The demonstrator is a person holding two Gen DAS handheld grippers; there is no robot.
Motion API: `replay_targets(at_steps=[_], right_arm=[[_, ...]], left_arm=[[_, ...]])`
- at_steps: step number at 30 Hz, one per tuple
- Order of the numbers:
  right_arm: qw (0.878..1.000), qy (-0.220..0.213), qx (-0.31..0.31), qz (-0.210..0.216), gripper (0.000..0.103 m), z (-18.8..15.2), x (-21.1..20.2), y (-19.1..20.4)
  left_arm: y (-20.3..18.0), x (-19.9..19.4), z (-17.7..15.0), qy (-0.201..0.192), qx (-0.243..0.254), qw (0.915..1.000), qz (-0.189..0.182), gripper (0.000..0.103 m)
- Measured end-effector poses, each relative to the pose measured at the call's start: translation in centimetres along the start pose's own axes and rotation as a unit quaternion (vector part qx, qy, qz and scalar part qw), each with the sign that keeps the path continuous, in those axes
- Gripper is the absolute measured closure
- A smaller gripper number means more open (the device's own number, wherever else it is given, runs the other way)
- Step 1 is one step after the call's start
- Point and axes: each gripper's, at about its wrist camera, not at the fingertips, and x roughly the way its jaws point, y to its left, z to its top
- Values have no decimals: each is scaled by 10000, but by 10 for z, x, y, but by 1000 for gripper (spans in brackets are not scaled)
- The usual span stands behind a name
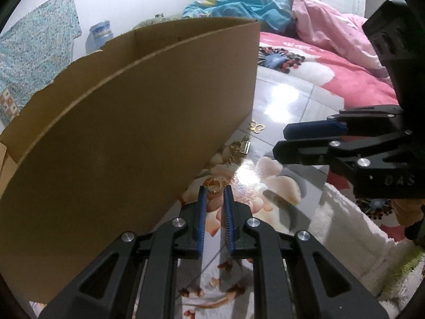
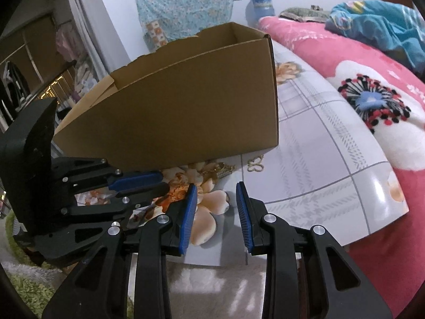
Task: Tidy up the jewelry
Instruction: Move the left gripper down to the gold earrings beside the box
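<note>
We see a big brown cardboard box (image 2: 186, 101) w/ its top open, on a shiny flowery table (image 2: 318, 159). Our right gripper (image 2: 216, 186) has its fingers wide apart & holds nothing. Our left gripper (image 1: 214, 188) has fingers close together, w/ a gold ring (image 1: 214, 186) at the tips; can't tell if it's gripped. Chain jewelry (image 1: 240, 146) & a gold butterfly piece (image 1: 257, 127) lie by the box's bottom edge.

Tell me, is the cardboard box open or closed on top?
Open. The cardboard box has no lid or flaps over it, and its inner back wall shows in both views.
</note>
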Motion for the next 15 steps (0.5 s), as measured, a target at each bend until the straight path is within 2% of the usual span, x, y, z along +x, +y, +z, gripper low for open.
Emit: replay_targets(at_steps=[7, 15], right_arm=[[10000, 27, 45, 7, 73, 0, 3, -4], [10000, 42, 85, 6, 73, 2, 4, -6]], left_arm=[[2, 7, 3, -18, -36, 10000, -79, 91], [-1, 10, 5, -123, 152, 9998, -88, 91]])
